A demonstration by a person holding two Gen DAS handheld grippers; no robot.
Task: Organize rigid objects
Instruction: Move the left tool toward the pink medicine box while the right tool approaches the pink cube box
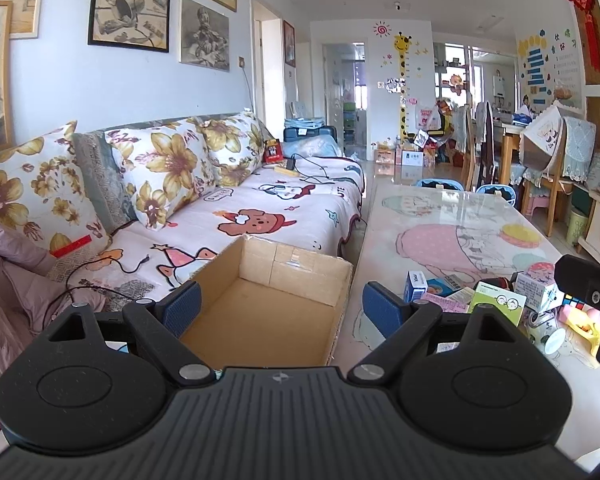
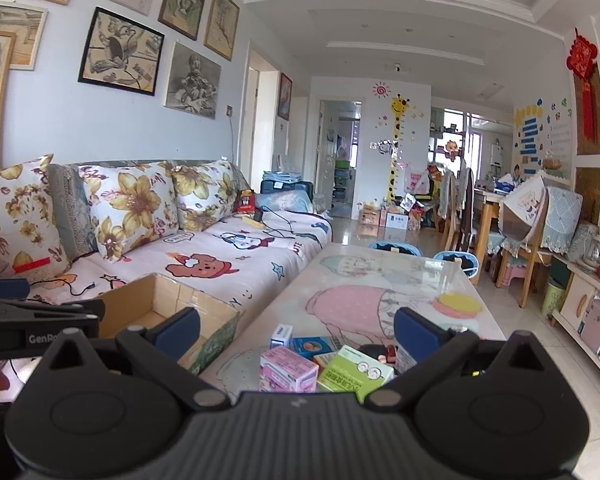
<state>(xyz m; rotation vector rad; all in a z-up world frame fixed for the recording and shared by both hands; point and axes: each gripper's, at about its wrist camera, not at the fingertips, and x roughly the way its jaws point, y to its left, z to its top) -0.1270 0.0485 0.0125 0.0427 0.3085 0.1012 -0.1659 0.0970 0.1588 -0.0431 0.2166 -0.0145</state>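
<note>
An open cardboard box (image 1: 284, 276) stands empty at the table's left edge beside the sofa; it also shows in the right wrist view (image 2: 168, 300). My left gripper (image 1: 280, 308) is open and empty, hovering over the box's near side. A pile of small packages lies on the table: a green box (image 2: 352, 372), a pink box (image 2: 288, 368), a blue box (image 2: 312, 346) and a small white-blue box (image 2: 281, 336). The pile also shows in the left wrist view (image 1: 496, 304). My right gripper (image 2: 296, 332) is open and empty, just above and in front of the pile.
The glass table (image 2: 380, 280) with a cartoon cover stretches ahead. A sofa (image 1: 240, 200) with floral cushions and cables runs along the left. Blue stools (image 2: 456, 258) stand at the table's far end. Chairs and a low cabinet (image 2: 580, 312) are on the right.
</note>
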